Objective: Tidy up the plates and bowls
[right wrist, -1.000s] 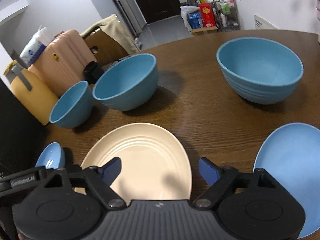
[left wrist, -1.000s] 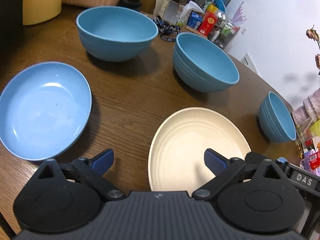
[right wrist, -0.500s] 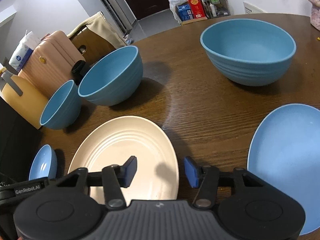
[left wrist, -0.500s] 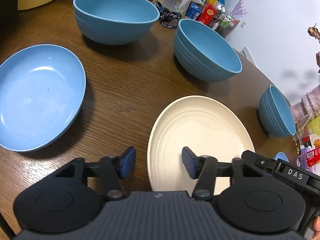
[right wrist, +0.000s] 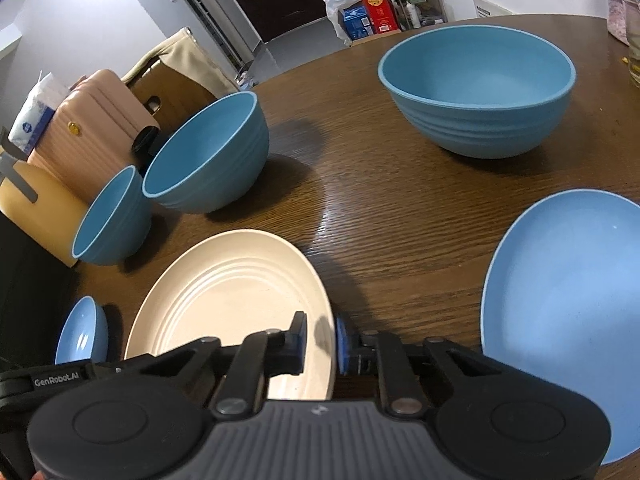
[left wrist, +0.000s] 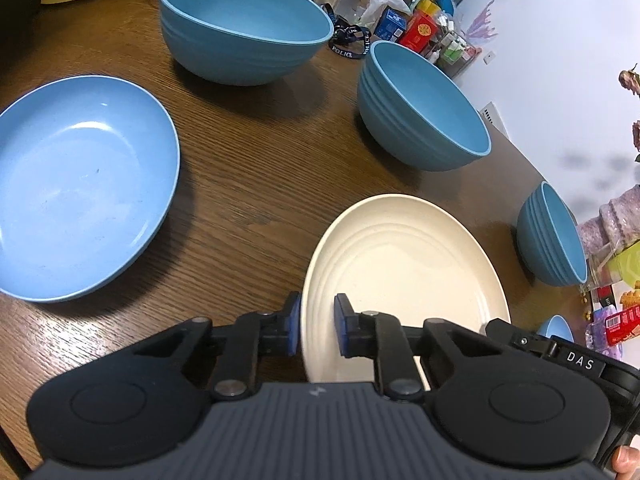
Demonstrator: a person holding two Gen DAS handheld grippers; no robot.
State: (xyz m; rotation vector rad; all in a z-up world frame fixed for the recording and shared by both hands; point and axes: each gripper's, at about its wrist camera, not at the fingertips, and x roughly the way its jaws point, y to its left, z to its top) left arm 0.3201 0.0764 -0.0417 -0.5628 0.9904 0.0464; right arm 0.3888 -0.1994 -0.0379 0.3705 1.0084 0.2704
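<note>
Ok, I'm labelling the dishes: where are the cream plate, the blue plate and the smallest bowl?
cream plate (left wrist: 404, 264): left wrist view, ridged middle.
blue plate (left wrist: 76, 184): left wrist view, its inner floor.
smallest bowl (right wrist: 82, 338): right wrist view, inside, at the left edge.

Left gripper (left wrist: 317, 328) jaws closing astride cream plate (left wrist: 404, 276) near rim — blue plate (left wrist: 80, 184) left.

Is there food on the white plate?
No, the white plate is bare, with only its ridged rings showing and the left gripper closing on its rim.
</note>
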